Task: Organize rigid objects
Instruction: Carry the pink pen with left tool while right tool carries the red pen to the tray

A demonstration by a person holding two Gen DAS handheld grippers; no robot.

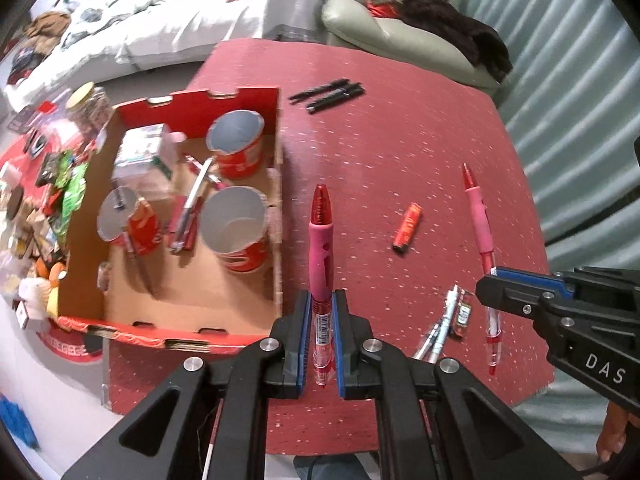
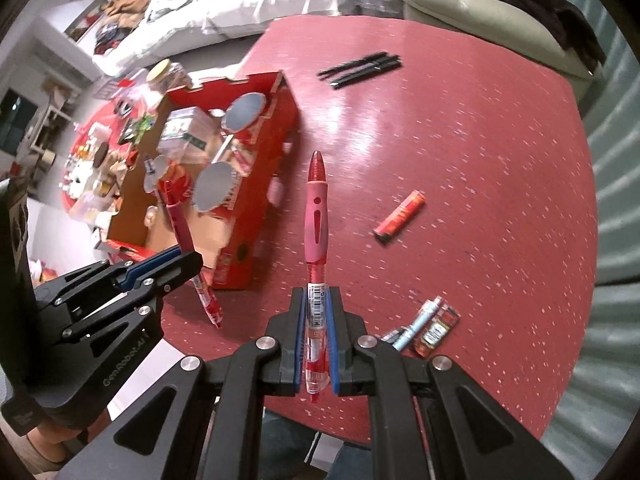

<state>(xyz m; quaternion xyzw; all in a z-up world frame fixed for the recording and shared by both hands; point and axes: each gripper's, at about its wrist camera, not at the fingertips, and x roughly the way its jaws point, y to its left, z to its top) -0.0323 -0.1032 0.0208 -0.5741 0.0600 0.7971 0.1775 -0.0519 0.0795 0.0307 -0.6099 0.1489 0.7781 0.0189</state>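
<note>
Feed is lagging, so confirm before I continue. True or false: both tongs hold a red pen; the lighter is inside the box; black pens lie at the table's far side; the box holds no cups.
1. Both tongs hold a red pen: true, left tongs grip a red pen, right tongs another red pen.
2. False: the lighter lies on the table.
3. True: black pens.
4. False: the cardboard box holds red cups.

Lettering on the two claws

We read "DAS" in white on the black body of the right claw [image 1: 486, 294], to the right of our left claw, and "GenRobot.AI" on the body of the left claw [image 2: 192, 264]; pen labels stay illegible.
</note>
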